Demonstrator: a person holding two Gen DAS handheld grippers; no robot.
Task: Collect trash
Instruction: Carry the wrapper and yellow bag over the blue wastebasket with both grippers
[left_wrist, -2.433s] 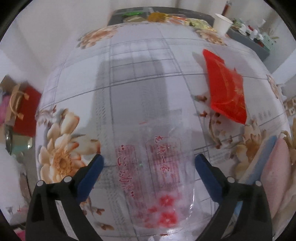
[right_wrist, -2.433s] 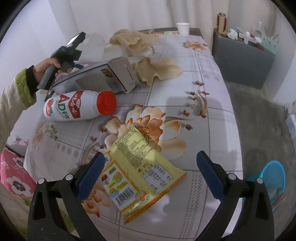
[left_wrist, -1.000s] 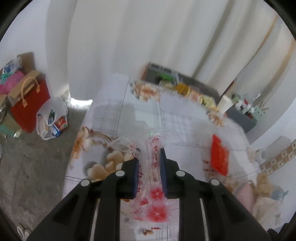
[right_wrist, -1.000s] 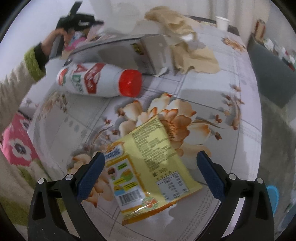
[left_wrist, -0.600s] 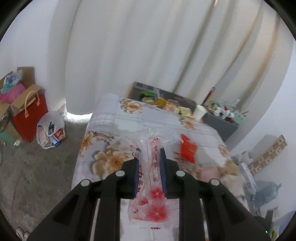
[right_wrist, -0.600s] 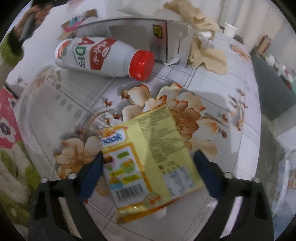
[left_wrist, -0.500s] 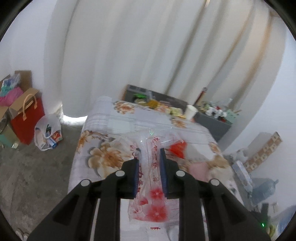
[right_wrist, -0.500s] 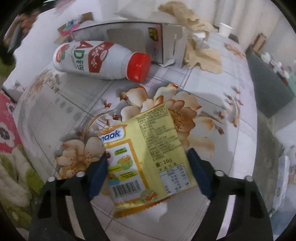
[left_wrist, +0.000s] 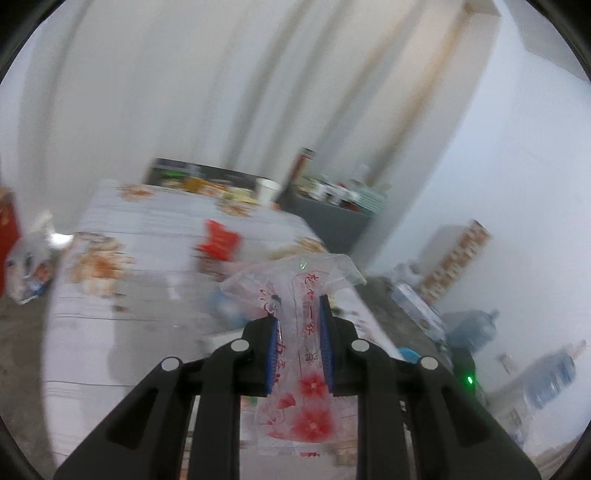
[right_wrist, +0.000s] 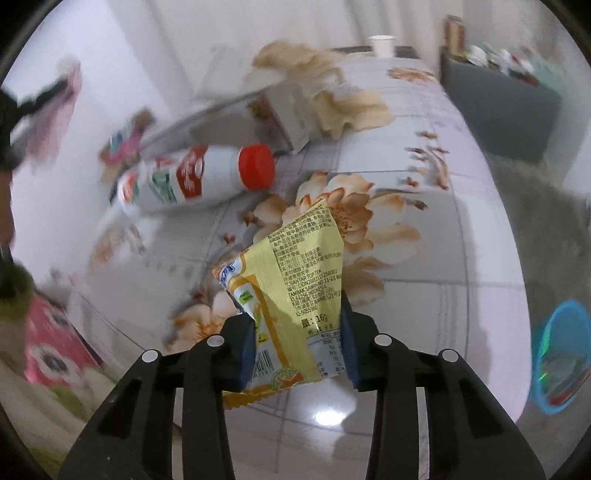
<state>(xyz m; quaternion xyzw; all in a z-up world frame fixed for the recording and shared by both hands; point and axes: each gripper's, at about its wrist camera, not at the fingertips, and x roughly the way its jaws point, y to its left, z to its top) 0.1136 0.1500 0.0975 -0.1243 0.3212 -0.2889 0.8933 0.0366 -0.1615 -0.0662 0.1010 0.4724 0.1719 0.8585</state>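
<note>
Both wrappers lifted since earlier | left gripper (left_wrist: 298, 345) fingers clench clear wrapper (left_wrist: 300, 365) | right gripper (right_wrist: 297, 338) fingers clench yellow snack packet (right_wrist: 291, 299) — risk: crumpled film slips between fingers, missing blue bin (right_wrist: 559, 356)

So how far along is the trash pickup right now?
Nothing is visibly binned yet. In hand: the left gripper pinches a clear plastic wrapper, the right gripper a yellow snack packet. Left on the table: a bottle, an open carton, crumpled paper.
</note>
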